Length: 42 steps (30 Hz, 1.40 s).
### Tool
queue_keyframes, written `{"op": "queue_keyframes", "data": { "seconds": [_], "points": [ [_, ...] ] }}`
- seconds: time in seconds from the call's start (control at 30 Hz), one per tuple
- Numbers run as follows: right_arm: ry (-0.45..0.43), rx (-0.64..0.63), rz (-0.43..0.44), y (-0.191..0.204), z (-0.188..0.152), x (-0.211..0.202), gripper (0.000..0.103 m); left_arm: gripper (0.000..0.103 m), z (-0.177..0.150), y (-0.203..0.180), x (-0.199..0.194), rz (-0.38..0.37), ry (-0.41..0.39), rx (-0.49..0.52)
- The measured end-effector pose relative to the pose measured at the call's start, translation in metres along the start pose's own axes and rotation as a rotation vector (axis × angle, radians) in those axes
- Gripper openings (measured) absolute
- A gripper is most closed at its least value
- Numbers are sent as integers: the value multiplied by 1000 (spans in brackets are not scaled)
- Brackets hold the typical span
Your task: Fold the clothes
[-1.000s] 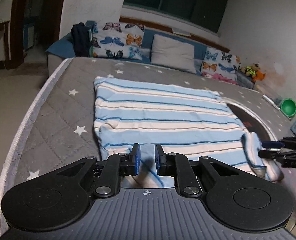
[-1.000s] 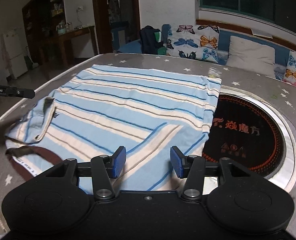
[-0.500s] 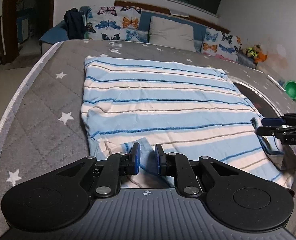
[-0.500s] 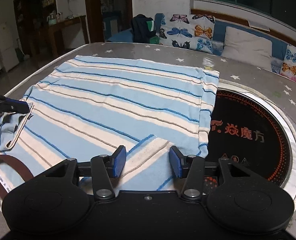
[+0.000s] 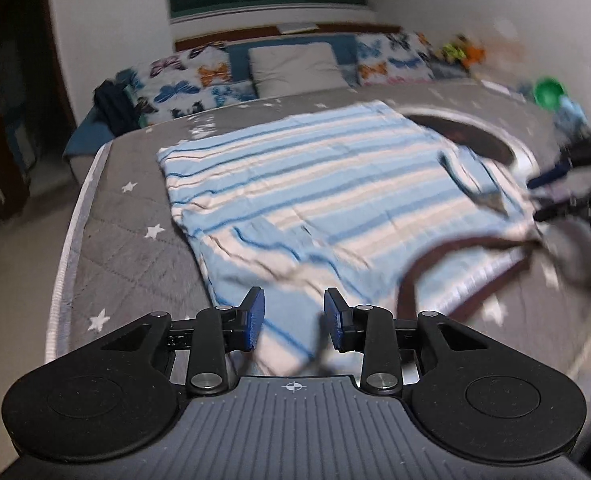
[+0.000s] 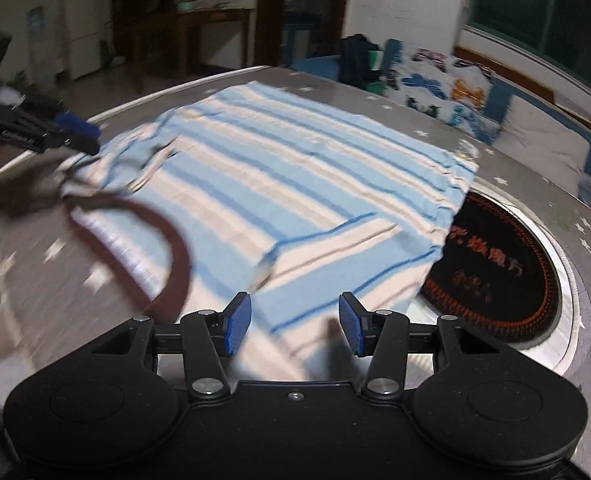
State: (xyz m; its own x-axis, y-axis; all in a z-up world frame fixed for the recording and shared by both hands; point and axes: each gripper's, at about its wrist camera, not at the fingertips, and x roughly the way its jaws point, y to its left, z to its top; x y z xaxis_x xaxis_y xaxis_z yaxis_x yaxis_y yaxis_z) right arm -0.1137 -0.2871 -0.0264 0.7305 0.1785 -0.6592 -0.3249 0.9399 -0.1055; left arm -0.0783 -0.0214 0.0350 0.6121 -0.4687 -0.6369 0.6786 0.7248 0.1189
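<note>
Shirt (image 5: 335,184) is spread flat on the table (image 5: 127,216), sleeves laid inward. It is judged soft and light, best taken at hem corners. Left gripper (image 5: 293,320) and right gripper (image 6: 293,322) are held wide, empty.

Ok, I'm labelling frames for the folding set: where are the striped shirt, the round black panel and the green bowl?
striped shirt (image 5: 335,184): left wrist view, middle of its flat body.
round black panel (image 6: 499,272): right wrist view, dark centre beside the shirt.
green bowl (image 5: 550,93): left wrist view, its blurred inside.
</note>
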Motion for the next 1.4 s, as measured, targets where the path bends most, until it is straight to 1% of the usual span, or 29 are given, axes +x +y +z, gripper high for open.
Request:
{"op": "queue_keyframes", "data": {
  "seconds": [0.17, 0.33, 0.37, 0.4, 0.43, 0.53, 0.57, 0.6, 0.7, 0.73, 0.87, 0.93, 1.0, 1.07, 1.17, 1.27, 1.33, 1.37, 1.4],
  "points": [
    [10, -63, 28, 16, -10, -12, 52, 35, -17, -30, -12, -36, -15, 179],
    [21, -126, 56, 33, -20, -24, 52, 35, -22, -46, -6, -43, -20, 265],
    [19, -136, 57, 35, -5, -18, 52, 36, -22, -48, -4, -45, -21, 281],
    [19, -141, 59, 35, -4, -18, 51, 36, -22, -50, -2, -47, -23, 296],
    [18, -142, 62, 35, -3, -18, 50, 36, -22, -53, 0, -48, -23, 312],
    [20, -141, 69, 35, -1, -16, 41, 35, -23, -57, 8, -49, -29, 347],
    [22, -142, 71, 35, 0, -16, 36, 30, -23, -58, 10, -50, -36, 357],
    [21, -141, 72, 36, 0, -16, 34, 18, -22, -59, 11, -51, -46, 361],
    [20, -141, 68, 34, 1, -16, 29, 12, -18, -58, 12, -47, -82, 350],
    [19, -139, 65, 32, 1, -15, 29, 11, -15, -56, 12, -45, -95, 335],
    [16, -133, 55, 27, 2, -14, 29, 9, 2, -42, 14, -34, -127, 231],
    [15, -130, 50, 25, 2, -14, 34, 9, 13, -36, 18, -20, -141, 195],
    [13, -127, 45, 22, 3, -13, 45, 8, 24, -32, 24, -12, -149, 159],
    [12, -124, 40, 20, 3, -12, 51, 8, 34, -28, 30, -14, -151, 130],
    [9, -120, 32, 16, 4, -11, 51, 9, 45, -26, 36, -18, -157, 122],
    [7, -115, 25, 12, 4, -11, 51, 9, 49, -25, 39, -30, -154, 126],
    [5, -112, 20, 9, 5, -10, 36, 11, 44, -25, 39, -42, -148, 136],
    [5, -111, 17, 8, 5, -10, 25, 12, 40, -27, 36, -39, -151, 154],
    [4, -109, 15, 7, 5, -9, 23, 15, 35, -30, 34, -35, -153, 171]
  ]
}}
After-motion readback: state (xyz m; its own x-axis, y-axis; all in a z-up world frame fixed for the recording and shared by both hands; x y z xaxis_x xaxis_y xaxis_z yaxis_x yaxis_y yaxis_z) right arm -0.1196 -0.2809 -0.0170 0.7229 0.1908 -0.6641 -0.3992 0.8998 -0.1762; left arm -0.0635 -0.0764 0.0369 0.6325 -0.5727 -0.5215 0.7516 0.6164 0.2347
